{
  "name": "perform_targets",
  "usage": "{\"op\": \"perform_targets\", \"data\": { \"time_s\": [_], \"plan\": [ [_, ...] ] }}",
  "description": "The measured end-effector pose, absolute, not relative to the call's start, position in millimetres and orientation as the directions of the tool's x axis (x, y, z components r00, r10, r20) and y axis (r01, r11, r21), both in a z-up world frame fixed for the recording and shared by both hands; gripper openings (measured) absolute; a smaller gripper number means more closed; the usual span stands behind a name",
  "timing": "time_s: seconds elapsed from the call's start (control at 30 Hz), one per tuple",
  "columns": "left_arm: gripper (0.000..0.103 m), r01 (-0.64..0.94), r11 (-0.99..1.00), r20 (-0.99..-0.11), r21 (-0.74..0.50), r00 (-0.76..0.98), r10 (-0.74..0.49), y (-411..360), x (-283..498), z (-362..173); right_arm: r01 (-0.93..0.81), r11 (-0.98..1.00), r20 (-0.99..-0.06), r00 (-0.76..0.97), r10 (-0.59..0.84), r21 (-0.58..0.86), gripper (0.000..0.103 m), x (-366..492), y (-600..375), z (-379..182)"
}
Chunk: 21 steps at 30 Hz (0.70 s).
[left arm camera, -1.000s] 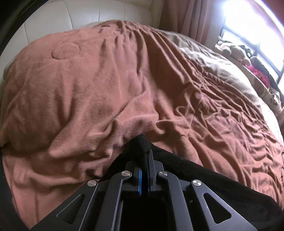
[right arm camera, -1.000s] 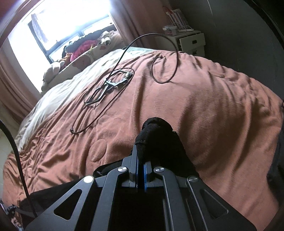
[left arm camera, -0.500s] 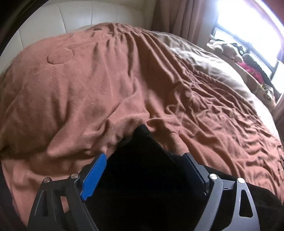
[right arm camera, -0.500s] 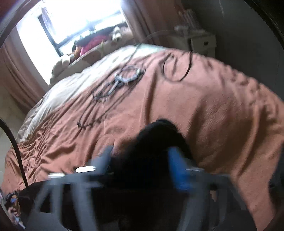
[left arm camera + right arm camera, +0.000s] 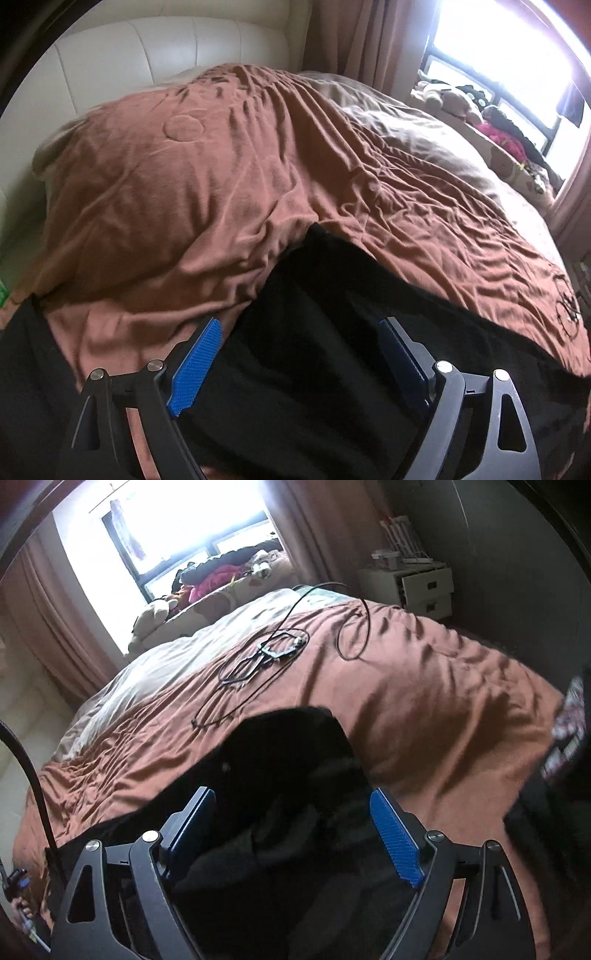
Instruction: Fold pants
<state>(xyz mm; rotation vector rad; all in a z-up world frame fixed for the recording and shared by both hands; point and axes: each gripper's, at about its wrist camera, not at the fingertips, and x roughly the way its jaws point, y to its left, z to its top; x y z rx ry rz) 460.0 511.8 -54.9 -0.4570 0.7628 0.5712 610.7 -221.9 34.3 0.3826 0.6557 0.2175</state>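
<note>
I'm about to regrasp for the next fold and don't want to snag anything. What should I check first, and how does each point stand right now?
1. Left gripper open, pads clear of cloth: ok.
2. Right gripper open, nothing pinched: ok.
3. Black pants lying on the brown blanket, released: ok.
4. Pants flat and smooth: not ok; the end in the right wrist view is bunched and humped.
5. Black cable clear of the pants: cannot tell; its loose end lies close beside the pants' far edge.
6. Edges aligned for the fold: cannot tell, fabric too dark.
</note>
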Motion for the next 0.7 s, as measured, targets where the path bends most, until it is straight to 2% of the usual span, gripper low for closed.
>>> {"op": "perform_targets", "data": {
  "time_s": [0.13, 0.2, 0.27, 0.33, 0.7],
  "plan": [
    [0.085, -0.618, 0.763, -0.746, -0.191, 0.596, 0.296, 501.2, 433.4, -51.5, -0.086, 0.902, -0.548, 0.768, 0.331, 0.424, 0.085, 580.4, -232.1, 37.2],
    [0.077, -0.613, 0.761, -0.748, -0.21, 0.603, 0.278, 497.2, 421.5, -52.7, -0.091, 0.896, -0.545, 0.766, 0.342, 0.435, 0.085, 564.4, -238.1, 37.1],
    [0.061, -0.613, 0.759, -0.757, -0.22, 0.598, 0.264, 493.7, 408.7, -56.0, -0.091, 0.892, -0.544, 0.764, 0.348, 0.443, 0.085, 551.5, -244.4, 36.8],
    [0.057, -0.618, 0.755, -0.768, -0.22, 0.587, 0.256, 491.2, 399.8, -60.3, -0.091, 0.887, -0.541, 0.762, 0.355, 0.454, 0.085, 539.9, -249.3, 36.7],
    [0.056, -0.651, 0.677, -0.789, -0.344, 0.591, 0.168, 496.9, 367.2, -112.8, -0.085, 0.866, -0.568, 0.723, 0.394, 0.492, 0.085, 492.3, -265.1, 11.5]
  ]
}}
